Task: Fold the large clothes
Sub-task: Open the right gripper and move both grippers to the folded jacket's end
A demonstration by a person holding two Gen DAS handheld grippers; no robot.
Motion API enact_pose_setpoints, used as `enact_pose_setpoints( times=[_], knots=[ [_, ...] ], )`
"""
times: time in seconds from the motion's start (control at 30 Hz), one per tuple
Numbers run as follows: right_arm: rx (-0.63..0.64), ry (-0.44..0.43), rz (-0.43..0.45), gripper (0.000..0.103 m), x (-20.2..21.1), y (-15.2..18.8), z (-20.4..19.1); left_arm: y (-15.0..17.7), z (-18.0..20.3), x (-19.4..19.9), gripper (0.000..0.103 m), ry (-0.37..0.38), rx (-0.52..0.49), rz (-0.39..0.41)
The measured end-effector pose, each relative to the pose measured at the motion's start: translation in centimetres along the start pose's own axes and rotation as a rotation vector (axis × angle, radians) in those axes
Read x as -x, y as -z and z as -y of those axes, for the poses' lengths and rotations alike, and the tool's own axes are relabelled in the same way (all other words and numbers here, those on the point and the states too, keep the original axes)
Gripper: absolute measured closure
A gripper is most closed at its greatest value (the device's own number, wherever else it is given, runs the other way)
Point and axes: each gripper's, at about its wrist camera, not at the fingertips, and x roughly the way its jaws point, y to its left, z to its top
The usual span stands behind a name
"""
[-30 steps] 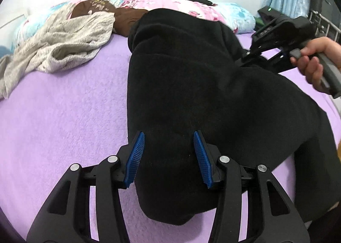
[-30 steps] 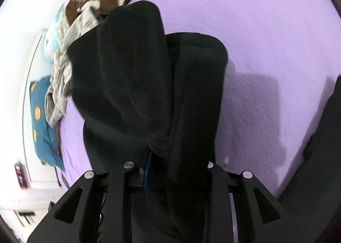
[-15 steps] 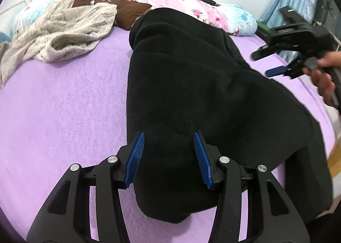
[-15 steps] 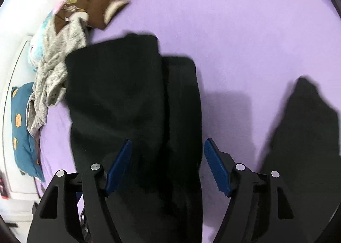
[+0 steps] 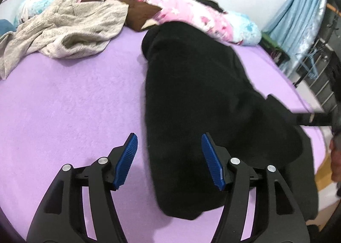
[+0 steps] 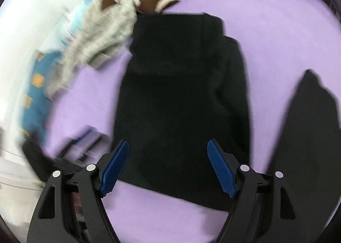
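A black garment (image 5: 202,102) lies folded into a long strip on the purple bed sheet (image 5: 74,115). My left gripper (image 5: 169,153) hovers over its near end. Its jaws are opening, and the blue pads (image 5: 127,157) stand clear of the cloth on both sides. In the right wrist view the same black garment (image 6: 181,94) lies flat below my right gripper (image 6: 167,166), whose jaws are opening with nothing pinched between them. My right gripper (image 5: 309,118) also shows at the right edge of the left wrist view, held by a hand (image 5: 335,157).
A beige knit garment (image 5: 68,30) is heaped at the far left beside a brown piece (image 5: 140,12) and a pink floral quilt (image 5: 191,15). A blue curtain (image 5: 298,8) and a metal rack (image 5: 315,68) stand to the right. Another black flap (image 6: 309,136) lies right of the strip.
My right gripper has let go of the black fabric it was shut on and pulled back and up. The garment now lies flat. My left jaws have spread wider.
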Motion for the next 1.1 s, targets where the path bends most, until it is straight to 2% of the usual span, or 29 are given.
enact_pose_setpoints(
  times=[0.07, 0.1, 0.17, 0.3, 0.47, 0.6, 0.73, 0.93, 1.1],
  knots=[
    [0.059, 0.105, 0.022, 0.028, -1.3, 1.5, -0.3, 0.6, 0.0, -1.1, 0.042, -0.042, -0.019, -0.027],
    [0.064, 0.140, 0.026, 0.028, -2.1, 2.3, -0.1, 0.9, -0.1, -1.3, 0.040, -0.035, -0.017, -0.031],
    [0.040, 0.170, 0.032, 0.019, -3.3, 3.1, 0.6, 1.3, -0.2, -1.7, 0.035, -0.035, -0.003, -0.032],
    [-0.118, 0.080, 0.023, 0.009, -5.6, 4.7, 3.7, 2.0, -0.4, -2.3, 0.027, -0.052, -0.002, -0.029],
    [-0.143, 0.066, 0.048, 0.007, -6.5, 6.1, 4.6, 2.6, -0.1, -2.6, 0.026, -0.045, -0.014, -0.029],
    [-0.114, 0.095, 0.054, 0.007, -5.8, 5.8, 4.0, 2.4, -0.4, -2.5, 0.026, -0.038, -0.001, -0.038],
    [-0.106, 0.071, 0.110, 0.007, -3.1, 5.5, 3.6, 1.5, -1.0, -1.8, 0.026, -0.027, 0.026, -0.054],
    [-0.192, 0.004, 0.197, 0.007, -0.7, 7.1, 4.7, 0.6, -2.1, -0.9, 0.028, 0.075, 0.078, -0.094],
    [-0.303, -0.070, 0.258, 0.007, -0.3, 7.4, 5.1, 0.3, -1.7, 0.0, 0.028, 0.082, 0.060, -0.096]
  ],
)
